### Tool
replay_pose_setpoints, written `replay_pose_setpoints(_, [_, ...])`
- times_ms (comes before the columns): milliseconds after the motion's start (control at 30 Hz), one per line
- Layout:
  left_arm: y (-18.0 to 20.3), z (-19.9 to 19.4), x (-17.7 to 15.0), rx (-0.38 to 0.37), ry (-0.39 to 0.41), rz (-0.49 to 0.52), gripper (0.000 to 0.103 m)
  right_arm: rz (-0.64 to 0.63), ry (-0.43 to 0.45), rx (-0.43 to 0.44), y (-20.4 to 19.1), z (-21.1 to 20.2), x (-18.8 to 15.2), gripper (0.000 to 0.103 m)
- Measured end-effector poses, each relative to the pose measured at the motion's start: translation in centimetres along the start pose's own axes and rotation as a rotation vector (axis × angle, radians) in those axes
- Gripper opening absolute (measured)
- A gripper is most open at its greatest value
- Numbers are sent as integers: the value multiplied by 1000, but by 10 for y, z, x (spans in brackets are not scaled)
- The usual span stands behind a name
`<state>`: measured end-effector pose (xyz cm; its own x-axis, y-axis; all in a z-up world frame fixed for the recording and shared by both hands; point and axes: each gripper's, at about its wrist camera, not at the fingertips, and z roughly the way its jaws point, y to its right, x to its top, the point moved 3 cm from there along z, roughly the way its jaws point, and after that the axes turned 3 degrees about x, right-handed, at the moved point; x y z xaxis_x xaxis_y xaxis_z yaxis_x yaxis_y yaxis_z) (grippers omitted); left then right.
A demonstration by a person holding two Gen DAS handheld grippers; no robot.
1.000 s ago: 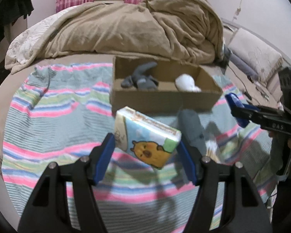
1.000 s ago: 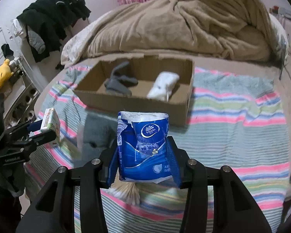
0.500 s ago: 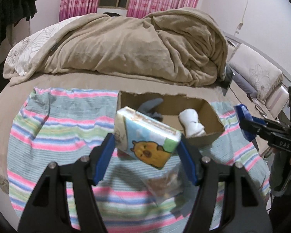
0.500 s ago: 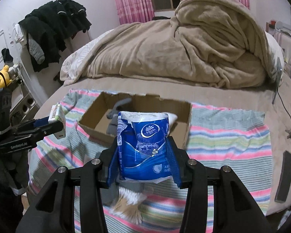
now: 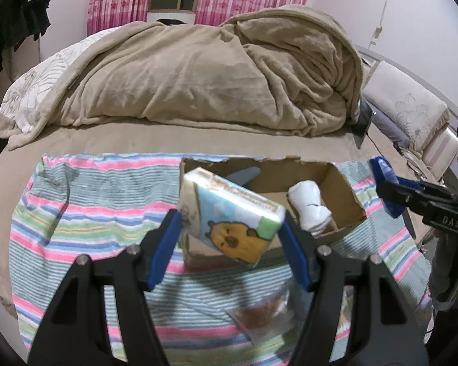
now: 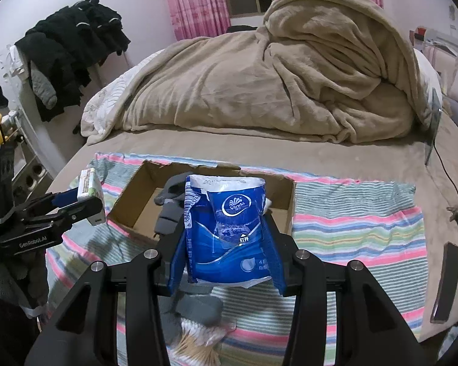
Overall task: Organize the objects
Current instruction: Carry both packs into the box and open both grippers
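My left gripper (image 5: 230,238) is shut on a tissue pack with a cartoon capybara (image 5: 230,213), held in the air in front of the open cardboard box (image 5: 348,195); it also shows in the right wrist view (image 6: 90,184). My right gripper (image 6: 225,250) is shut on a blue Vinda tissue pack (image 6: 225,228), held above the near wall of the box (image 6: 128,201). Inside the box lie a white rolled sock (image 5: 309,206) and a grey sock (image 6: 167,210). A clear bag of cotton swabs (image 6: 198,341) and another grey sock (image 6: 198,305) lie on the striped cloth below.
The box sits on a striped cloth (image 5: 91,213) on a bed. A bunched beige blanket (image 5: 198,76) fills the far half. A black phone (image 6: 445,280) and a cable lie at the right edge. Dark clothes (image 6: 73,52) hang at the left.
Both grippers have risen and pulled back from the box with their packs still held. The box looks smaller and farther away.
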<state>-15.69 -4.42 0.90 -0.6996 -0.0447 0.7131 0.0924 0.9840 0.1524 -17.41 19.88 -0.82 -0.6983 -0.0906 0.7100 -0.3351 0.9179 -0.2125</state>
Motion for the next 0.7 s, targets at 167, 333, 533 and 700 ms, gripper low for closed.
replay_pose_setpoints(167, [-2, 15, 3, 8, -17, 0, 66, 12, -10, -9, 6, 12, 4, 48])
replay_pose_setpoints(333, [-6, 27, 6, 7, -27, -7, 66, 29, -26, -11, 12, 26, 3, 48])
replay_pose_setpoints(533, [-4, 46, 6, 13, -56, 18, 66, 42, -48, -14, 20, 44, 2, 48])
replay_pose_setpoints(700, [3, 65, 5, 13, -100, 51, 66, 47, -65, -21, 26, 58, 2, 48])
